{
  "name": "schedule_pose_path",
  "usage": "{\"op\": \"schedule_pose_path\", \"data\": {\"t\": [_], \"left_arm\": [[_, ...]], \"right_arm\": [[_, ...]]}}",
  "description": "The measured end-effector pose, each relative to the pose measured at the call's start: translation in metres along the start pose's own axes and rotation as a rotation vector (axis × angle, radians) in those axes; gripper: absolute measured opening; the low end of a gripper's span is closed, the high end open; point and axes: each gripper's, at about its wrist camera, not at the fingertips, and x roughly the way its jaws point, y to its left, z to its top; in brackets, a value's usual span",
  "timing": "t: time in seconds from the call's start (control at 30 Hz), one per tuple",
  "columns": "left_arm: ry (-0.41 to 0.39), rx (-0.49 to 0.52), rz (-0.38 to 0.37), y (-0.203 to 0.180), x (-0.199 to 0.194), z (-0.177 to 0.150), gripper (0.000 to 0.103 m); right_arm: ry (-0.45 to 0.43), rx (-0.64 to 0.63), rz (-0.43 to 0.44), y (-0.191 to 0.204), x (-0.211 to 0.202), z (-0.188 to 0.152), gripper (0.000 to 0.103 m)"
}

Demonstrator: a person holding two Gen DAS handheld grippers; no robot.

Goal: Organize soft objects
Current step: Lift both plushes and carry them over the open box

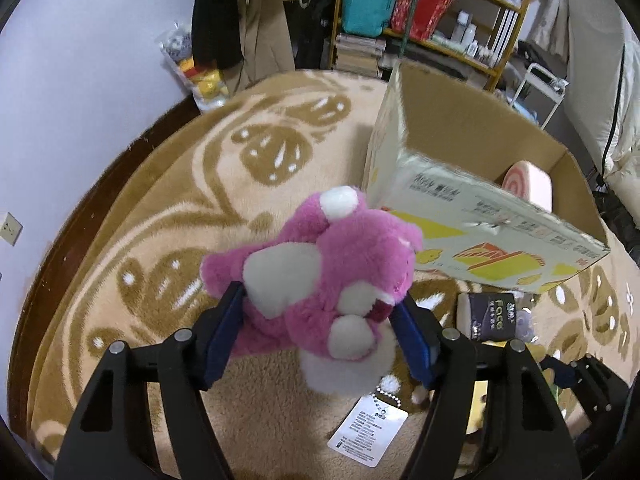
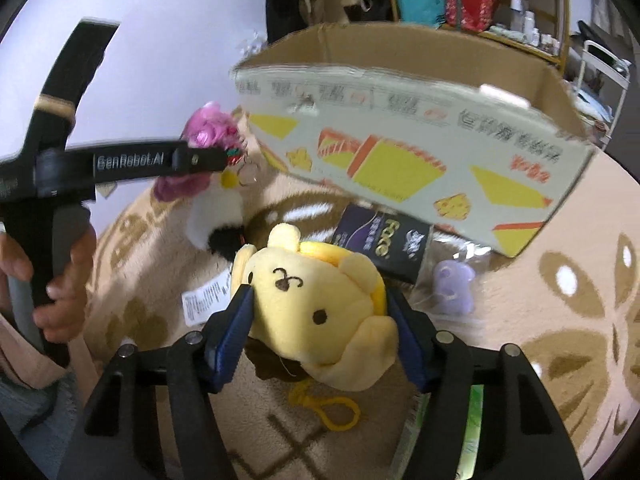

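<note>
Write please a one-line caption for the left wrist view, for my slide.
Left claw grips a pink plush toy above the patterned rug, beside an open cardboard box.

Two plush toys, one pink (image 1: pixel 320 268) and one yellow (image 2: pixel 320 312); one cardboard box (image 2: pixel 400 140); one dark tissue pack (image 2: pixel 384 248); two grippers.

Pink plush (image 1: pixel 320 276) and yellow plush (image 2: pixel 320 312) each held aloft, clamped.
</note>
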Motion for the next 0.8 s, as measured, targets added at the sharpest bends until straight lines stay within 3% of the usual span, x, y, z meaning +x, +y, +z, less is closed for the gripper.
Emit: {"op": "schedule_pose_path", "data": {"t": [0.37, 0.67, 0.8], "left_arm": [[-0.237, 0.004, 0.003, -0.002, -0.064, -0.010, 0.071], [-0.432, 0.074, 0.030, -0.019, -0.107, -0.018, 0.071], [-0.459, 0.108, 0.036, -0.026, -0.115, -0.018, 0.071]], "right_arm": [[-0.164, 0.096, -0.050, -0.025, -0.057, 0.008, 0.069], [-0.349, 0.110, -0.114, -0.031, -0.099, 0.019, 0.069], [-0.434, 0.100, -0.138, -0.032, -0.122, 0.029, 0.069]]}}
